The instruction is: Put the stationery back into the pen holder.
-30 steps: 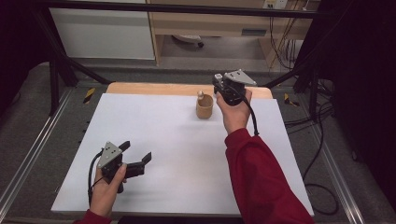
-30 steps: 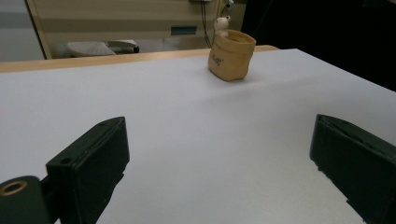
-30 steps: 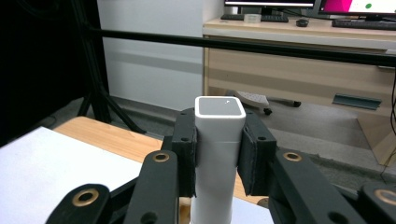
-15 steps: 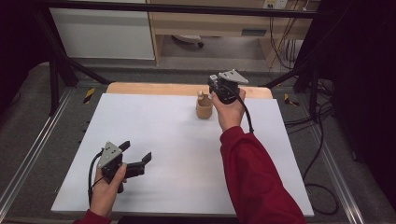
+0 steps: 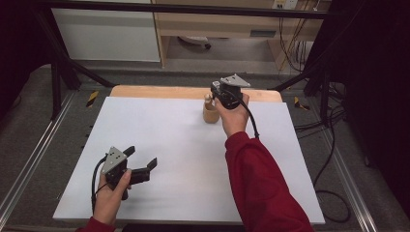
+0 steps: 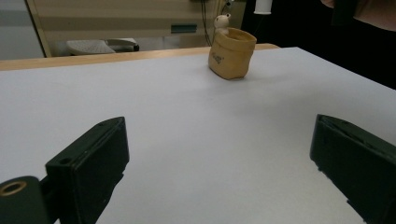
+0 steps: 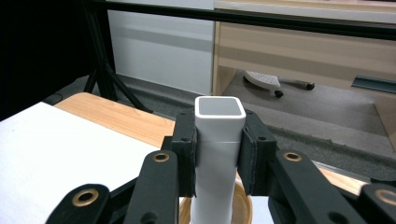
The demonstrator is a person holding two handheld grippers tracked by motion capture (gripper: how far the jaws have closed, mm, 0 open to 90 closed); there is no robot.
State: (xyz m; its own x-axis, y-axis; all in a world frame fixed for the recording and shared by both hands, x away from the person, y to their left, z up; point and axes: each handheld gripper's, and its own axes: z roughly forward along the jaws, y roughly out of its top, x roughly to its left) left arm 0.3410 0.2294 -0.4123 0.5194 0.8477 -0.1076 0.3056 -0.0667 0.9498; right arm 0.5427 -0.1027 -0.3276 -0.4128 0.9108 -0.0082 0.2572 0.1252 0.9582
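We grip one white square tube (image 7: 219, 140) between the padded jaws of our right gripper (image 7: 219, 144), held just above the single tan pot (image 6: 232, 53) at the table's (image 5: 159, 145) far edge. A small figure (image 6: 221, 22) stands behind the pot. Our left gripper (image 5: 140, 169) rests wide open, holding nothing.

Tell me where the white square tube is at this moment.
In the right gripper view, the white square tube is clamped between the right gripper jaws, directly above the round tan pot at the table's far edge.

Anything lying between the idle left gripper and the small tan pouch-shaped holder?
Nothing: in the left gripper view, bare white tabletop runs from the open left gripper to the small tan pouch-shaped holder.
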